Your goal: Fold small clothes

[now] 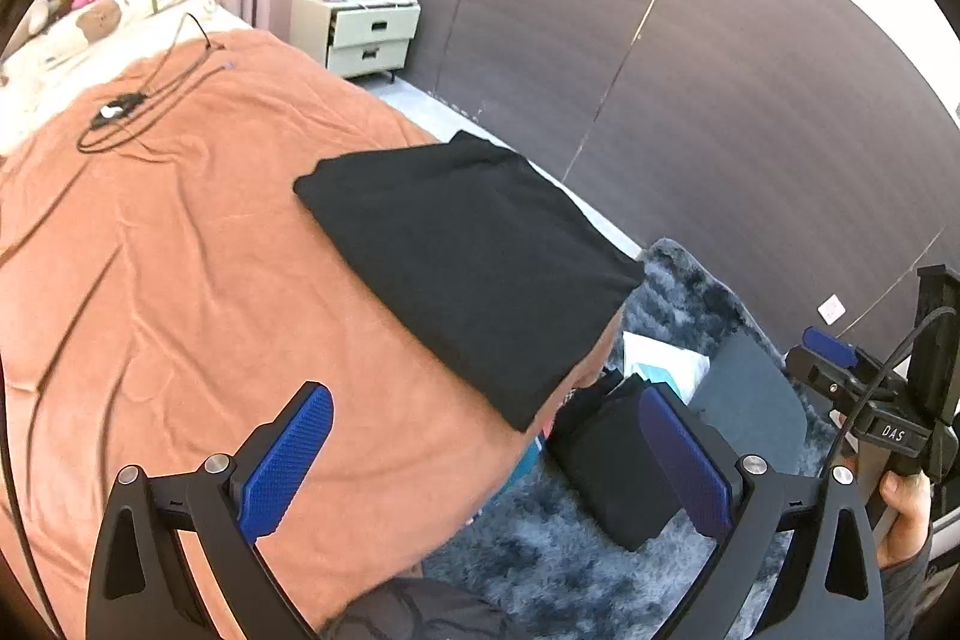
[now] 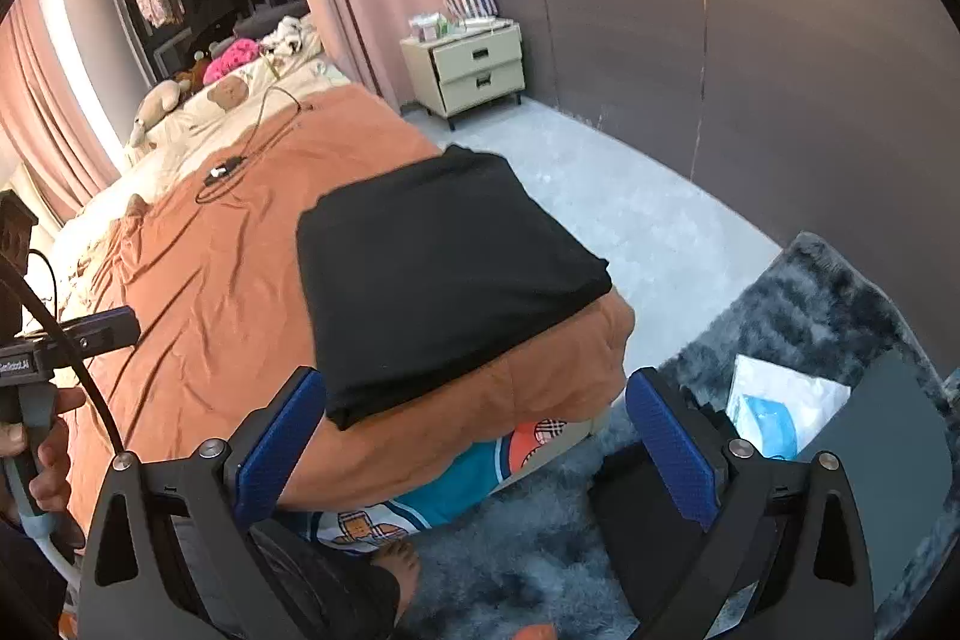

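- Your left gripper (image 1: 486,460) hung with its jaws spread wide and empty, above the near edge of the bed (image 1: 180,280).
- The black garment (image 1: 468,256) lay folded into a flat rectangle at the bed's corner, so that piece looked done.
- Your right gripper (image 2: 474,442) was likewise released, gripping nothing.
- The dark bin (image 2: 882,436) on the rug (image 2: 840,292) held a white-and-blue packet (image 2: 780,406); a second dark folded piece (image 1: 606,466) lay beside it.

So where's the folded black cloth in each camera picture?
Left wrist: folded black garment lies mid-frame, on the orange blanket's right edge.
Right wrist: folded black garment sits centre, at the bed corner.
Shared landmark: cream nightstand by the wall.
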Motion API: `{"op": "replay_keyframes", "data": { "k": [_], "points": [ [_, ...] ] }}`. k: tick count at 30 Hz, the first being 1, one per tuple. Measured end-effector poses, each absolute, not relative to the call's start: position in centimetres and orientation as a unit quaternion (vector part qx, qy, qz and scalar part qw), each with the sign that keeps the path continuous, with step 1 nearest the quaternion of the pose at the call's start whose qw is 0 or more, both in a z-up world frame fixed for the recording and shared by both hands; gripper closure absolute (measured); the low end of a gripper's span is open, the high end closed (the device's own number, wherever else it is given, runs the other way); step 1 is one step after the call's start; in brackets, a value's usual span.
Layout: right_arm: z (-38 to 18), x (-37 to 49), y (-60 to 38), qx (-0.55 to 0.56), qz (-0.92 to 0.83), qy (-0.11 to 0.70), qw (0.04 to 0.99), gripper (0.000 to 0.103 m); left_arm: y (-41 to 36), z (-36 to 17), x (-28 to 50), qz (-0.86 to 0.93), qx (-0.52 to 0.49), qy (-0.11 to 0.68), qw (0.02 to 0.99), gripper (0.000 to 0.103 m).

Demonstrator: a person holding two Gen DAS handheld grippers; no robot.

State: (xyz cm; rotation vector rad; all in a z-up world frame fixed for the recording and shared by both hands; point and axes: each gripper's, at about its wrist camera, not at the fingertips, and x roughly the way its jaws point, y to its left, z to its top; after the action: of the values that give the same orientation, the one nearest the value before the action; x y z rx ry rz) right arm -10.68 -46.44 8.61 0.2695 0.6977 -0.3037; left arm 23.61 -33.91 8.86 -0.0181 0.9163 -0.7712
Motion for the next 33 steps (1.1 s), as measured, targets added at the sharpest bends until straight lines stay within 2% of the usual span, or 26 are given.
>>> {"op": "replay_keyframes", "data": {
  "k": [12, 33],
  "points": [
    [9.6, -15.2, -40.3, 0.099, -0.145, 0.295, 0.939, 0.0, -25.2, 13.0, 17.2, -0.349, -0.016, 0.374, 0.859, 0.0],
    [9.3, -20.4, -34.7, 0.067, -0.105, 0.273, 0.954, 0.0, -14.6, 15.6, 8.5, -0.287, -0.039, 0.29, 0.912, 0.0]
  ]
}}
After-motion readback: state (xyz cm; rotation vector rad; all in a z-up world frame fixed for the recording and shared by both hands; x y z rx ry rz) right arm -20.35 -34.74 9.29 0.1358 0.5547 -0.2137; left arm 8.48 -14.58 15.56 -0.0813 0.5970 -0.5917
